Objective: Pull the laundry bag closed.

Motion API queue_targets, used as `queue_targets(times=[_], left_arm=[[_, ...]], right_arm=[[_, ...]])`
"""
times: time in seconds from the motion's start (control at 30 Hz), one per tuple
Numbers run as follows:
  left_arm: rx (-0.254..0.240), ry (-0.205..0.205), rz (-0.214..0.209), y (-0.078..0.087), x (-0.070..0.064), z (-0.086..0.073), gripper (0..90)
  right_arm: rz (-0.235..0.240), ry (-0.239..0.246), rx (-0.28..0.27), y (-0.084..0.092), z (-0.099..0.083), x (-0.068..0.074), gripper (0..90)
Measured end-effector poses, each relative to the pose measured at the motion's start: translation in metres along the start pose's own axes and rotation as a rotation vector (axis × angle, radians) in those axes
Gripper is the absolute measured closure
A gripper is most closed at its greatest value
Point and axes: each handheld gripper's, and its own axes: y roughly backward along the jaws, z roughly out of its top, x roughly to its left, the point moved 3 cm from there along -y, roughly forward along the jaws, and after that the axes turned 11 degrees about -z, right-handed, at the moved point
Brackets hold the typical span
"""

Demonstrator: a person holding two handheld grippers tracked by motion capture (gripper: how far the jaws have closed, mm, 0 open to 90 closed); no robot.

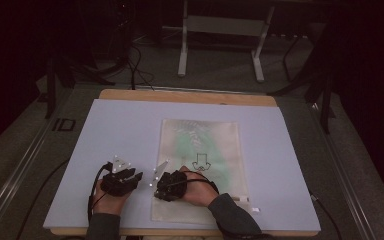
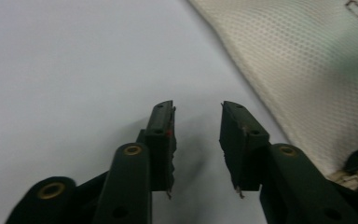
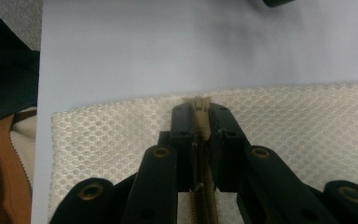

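Two grippers over a pale board (image 1: 130, 125): left (image 2: 197, 140) fingers apart, right (image 3: 200, 122) clamping the mesh bag's (image 3: 307, 130) zipper tape (image 3: 200, 105).

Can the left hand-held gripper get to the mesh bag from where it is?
Probably yes. The left hand-held gripper has its jaws apart with nothing between them, and the mesh bag lies right beside it on the bare white board, with nothing in between.

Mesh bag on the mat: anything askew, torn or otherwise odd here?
Nothing stands out. The mesh bag lies flat and roughly square on the lilac mat. The right gripper is shut on its zipper end; the left gripper is open beside it, holding nothing.
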Motion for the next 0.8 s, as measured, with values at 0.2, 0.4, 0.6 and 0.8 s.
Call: queue_targets(times=[0.2,0.4,0.6,0.8], left_arm=[[0.007,-0.021,-0.042,-0.001,-0.006,0.000,84.4],[0.018,-0.042,-0.076,-0.003,-0.013,0.001,88.8],[0.023,-0.062,-0.111,-0.006,-0.020,0.001,88.9],[0.041,-0.084,-0.126,-0.010,-0.027,0.001,88.9]], right_arm=[[-0.002,0.000,-0.006,0.000,-0.003,0.001,81.5],[-0.004,-0.009,-0.006,0.000,-0.004,0.002,81.5],[-0.005,-0.001,-0.012,0.000,-0.004,0.002,81.5],[-0.009,-0.001,-0.016,0.000,-0.004,0.002,81.5]])
